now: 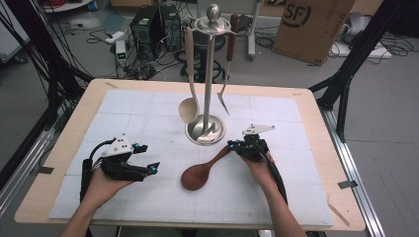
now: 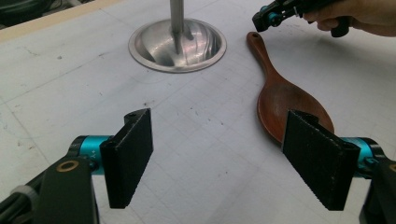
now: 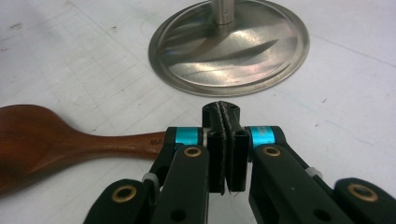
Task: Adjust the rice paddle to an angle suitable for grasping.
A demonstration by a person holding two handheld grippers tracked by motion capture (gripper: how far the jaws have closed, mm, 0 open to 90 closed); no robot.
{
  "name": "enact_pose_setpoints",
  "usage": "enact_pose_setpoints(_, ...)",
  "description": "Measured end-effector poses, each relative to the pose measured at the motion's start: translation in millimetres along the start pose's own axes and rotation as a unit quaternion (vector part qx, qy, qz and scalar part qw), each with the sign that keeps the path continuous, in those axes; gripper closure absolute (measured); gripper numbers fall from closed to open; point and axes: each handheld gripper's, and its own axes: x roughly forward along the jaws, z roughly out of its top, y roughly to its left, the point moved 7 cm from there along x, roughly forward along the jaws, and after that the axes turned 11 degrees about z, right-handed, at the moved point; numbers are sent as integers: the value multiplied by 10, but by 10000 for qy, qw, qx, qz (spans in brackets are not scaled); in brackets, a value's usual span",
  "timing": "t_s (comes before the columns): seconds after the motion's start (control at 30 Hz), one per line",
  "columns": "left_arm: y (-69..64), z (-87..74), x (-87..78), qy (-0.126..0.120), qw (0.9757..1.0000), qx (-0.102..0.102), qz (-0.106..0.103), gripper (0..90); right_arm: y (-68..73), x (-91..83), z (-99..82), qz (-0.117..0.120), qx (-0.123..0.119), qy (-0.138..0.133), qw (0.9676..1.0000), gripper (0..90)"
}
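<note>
Both forearms are bare, no sleeves. The left gripper (image 1: 154,168) has a black body with teal collars behind its flat black pads (image 2: 130,156), a brass-ringed screw below them, and a speckled grey three-cornered plate on top. The right gripper (image 1: 231,144) matches: teal collars, brass rivets, grey plate, and a thick black cable trailing behind it

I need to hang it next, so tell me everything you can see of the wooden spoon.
The wooden spoon is dark reddish-brown and glossy, with an oval bowl and a slim handle with a hole at its tip. It lies flat on the white mat, bowl toward the person. The right gripper, jaws shut, is at its handle end; whether it grips is unclear.
</note>
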Motion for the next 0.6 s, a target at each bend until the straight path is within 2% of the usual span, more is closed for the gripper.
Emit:
enact_pose_setpoints(0.3, -13, -3, -1, 15, 10000, 17, -17, 255, -21, 63, -30, -11, -50, 126, 9999, 894)
enact_pose_setpoints(0.47, -20, -1, -5, -7, 10000, 35, -27, 255, -12, 32, -47, 49, 95, 137, 9998, 895)
enact_pose_setpoints(0.6, -12, -4, -13, -10, 10000, 25, -18, 256, 7, 14, -58, 40, 101, 196, 9997, 895)
